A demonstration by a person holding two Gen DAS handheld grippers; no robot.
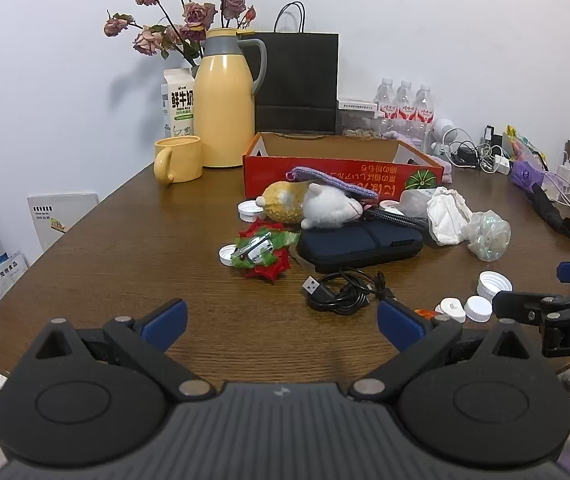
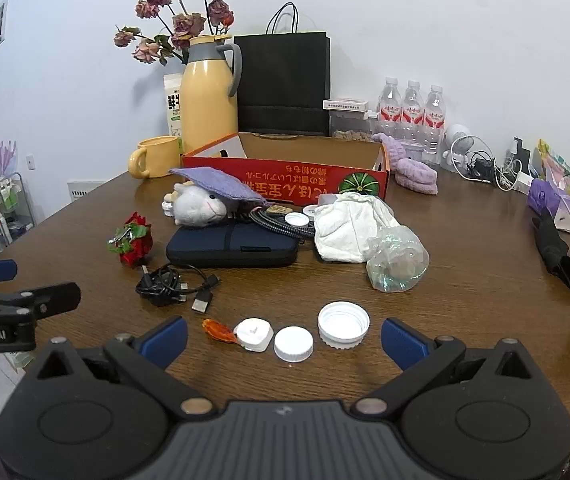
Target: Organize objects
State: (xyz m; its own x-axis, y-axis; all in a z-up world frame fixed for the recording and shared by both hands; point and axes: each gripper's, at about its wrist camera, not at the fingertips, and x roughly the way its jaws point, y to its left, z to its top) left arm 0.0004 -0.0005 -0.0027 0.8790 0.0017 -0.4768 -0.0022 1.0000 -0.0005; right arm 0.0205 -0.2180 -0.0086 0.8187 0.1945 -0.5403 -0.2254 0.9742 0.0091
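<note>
red cardboard box open, interior floor hidden, yellow mug upright

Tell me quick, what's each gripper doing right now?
Left gripper: open, holding nothing, above the table.
Right gripper: open, holding nothing.

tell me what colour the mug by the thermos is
Pale yellow, matching the thermos. The mug shows best in the left wrist view.
</note>
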